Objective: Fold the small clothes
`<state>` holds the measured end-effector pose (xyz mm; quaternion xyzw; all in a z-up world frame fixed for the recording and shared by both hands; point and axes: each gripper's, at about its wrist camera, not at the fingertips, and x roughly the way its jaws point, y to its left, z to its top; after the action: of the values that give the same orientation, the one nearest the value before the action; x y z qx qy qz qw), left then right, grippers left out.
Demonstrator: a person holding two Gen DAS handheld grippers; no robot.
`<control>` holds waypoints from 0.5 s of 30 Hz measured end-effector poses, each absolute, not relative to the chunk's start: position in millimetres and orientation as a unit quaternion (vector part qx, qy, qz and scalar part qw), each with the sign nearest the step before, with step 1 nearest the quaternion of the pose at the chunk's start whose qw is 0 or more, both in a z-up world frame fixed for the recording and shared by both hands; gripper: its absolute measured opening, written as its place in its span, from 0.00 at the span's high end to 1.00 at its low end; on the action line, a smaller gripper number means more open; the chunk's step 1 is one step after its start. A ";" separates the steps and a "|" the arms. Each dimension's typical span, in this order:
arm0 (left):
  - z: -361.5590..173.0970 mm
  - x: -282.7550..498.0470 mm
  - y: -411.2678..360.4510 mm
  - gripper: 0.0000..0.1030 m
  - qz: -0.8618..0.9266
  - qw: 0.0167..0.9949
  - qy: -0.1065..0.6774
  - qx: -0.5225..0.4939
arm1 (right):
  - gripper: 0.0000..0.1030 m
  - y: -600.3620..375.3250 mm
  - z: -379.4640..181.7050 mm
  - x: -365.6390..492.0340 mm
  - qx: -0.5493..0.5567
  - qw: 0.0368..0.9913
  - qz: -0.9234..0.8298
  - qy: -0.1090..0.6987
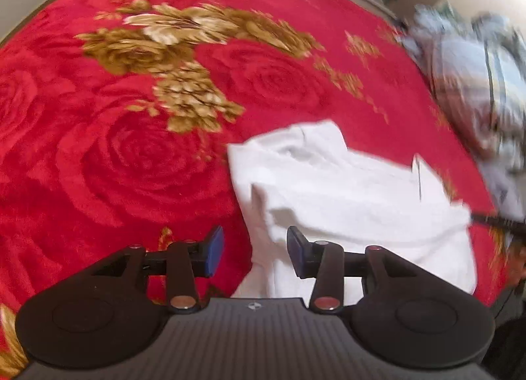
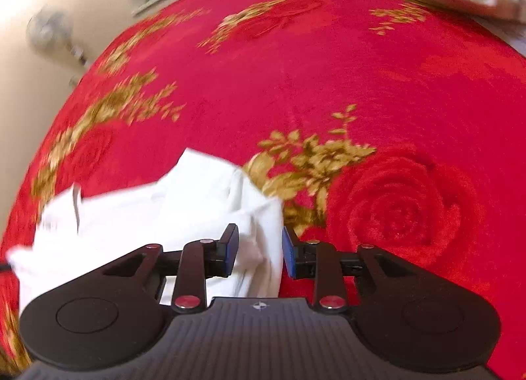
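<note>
While the left gripper [image 1: 255, 251] stands with its blue pads spread and nothing pinched between them, the white garment [image 1: 348, 202] lies on the red rose-patterned blanket [image 1: 115, 149] ahead of it and off to its right, the near left edge of the cloth running just past the right pad. The gap itself sits over that edge and bare blanket. A bite taken from here could catch only the outermost layer, or plush blanket along with it, and the fold would drag crooked. A blurred heap of grey-blue cloth [image 1: 476, 84] lies well beyond the garment to the far right; a wide sweep that way might snag it.

In the right wrist view, the right gripper [image 2: 260, 251] also has its pads apart, holding nothing, though a bunched ridge of the white garment [image 2: 164, 215] rises between them, close to the left pad. The rest of the cloth spreads to the left of the tongs, and the blanket [image 2: 394, 84] lies bare to the right. Closing here would likely grab several crumpled layers at once, so lifting could pull the whole garment into a lump. With both tongs near opposite edges, uneven pulls could skew the crease.
</note>
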<state>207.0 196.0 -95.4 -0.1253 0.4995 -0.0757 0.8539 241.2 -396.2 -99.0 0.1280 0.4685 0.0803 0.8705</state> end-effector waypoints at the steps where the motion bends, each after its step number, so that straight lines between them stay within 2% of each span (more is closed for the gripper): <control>1: -97.6 207.0 191.9 0.54 -0.077 0.851 0.508 -0.108 | 0.68 -395.5 -97.5 239.6 0.117 0.871 0.085 0.470; 9: -111.8 208.9 149.9 0.54 -0.103 0.849 0.517 0.027 | 0.65 -373.4 -109.0 237.1 0.019 0.847 0.139 0.512; 12: -111.1 218.9 146.4 0.54 -0.089 0.865 0.493 0.025 | 0.65 -356.3 -114.0 238.2 -0.037 0.849 0.139 0.509; 15: -102.2 229.7 146.0 0.54 -0.070 0.886 0.459 0.015 | 0.65 -351.6 -108.4 245.3 -0.042 0.872 0.120 0.473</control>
<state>229.7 146.0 -102.2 0.0146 0.4591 -0.0698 0.8855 245.2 -351.6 -108.4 -0.0419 0.4727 0.1201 0.8720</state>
